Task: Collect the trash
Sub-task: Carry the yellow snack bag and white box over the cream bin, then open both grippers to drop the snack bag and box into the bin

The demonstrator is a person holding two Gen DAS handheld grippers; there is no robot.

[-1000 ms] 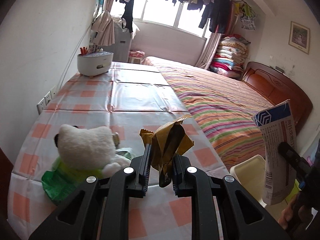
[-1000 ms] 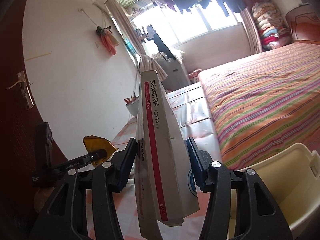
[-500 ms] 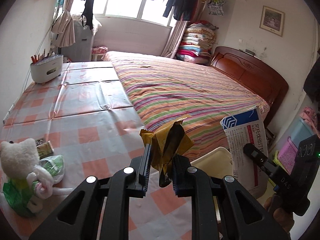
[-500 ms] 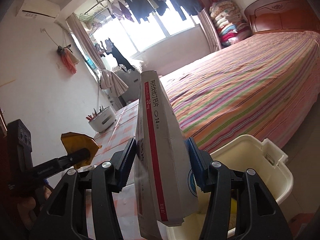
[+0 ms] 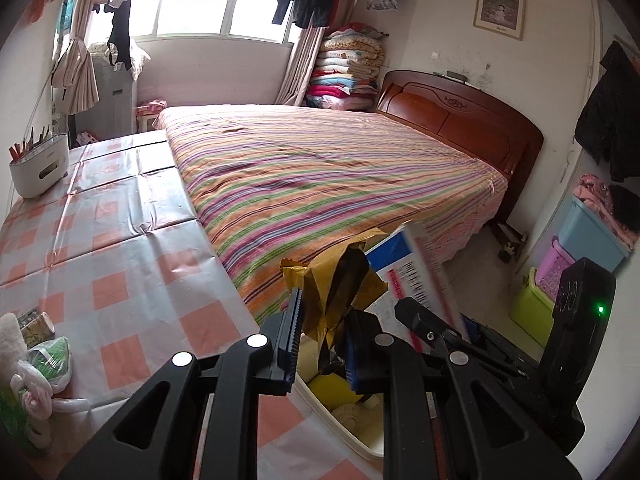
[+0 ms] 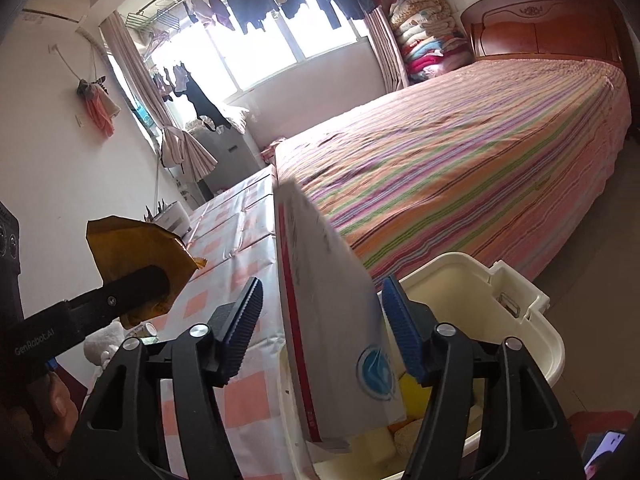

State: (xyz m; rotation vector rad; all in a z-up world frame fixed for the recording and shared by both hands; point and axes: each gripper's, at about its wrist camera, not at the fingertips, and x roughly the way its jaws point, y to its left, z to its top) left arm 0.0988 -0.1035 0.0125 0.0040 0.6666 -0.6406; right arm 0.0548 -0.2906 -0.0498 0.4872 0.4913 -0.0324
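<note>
My left gripper is shut on a crumpled gold wrapper, held over the near edge of a cream plastic bin; the wrapper also shows in the right wrist view. My right gripper is open. Its blue pads stand apart from a white medicine box, which is blurred and tilts down into the bin. The box also shows in the left wrist view. Yellow and pale trash lies in the bin.
A table with an orange-checked cloth lies left, with a white plush toy, a green packet and a white pen holder. A striped bed is ahead. Coloured storage boxes stand at the right wall.
Both grippers swung right from the table to over the bin. My right gripper opened and the medicine box is dropping from it. The left still holds the wrapper.
</note>
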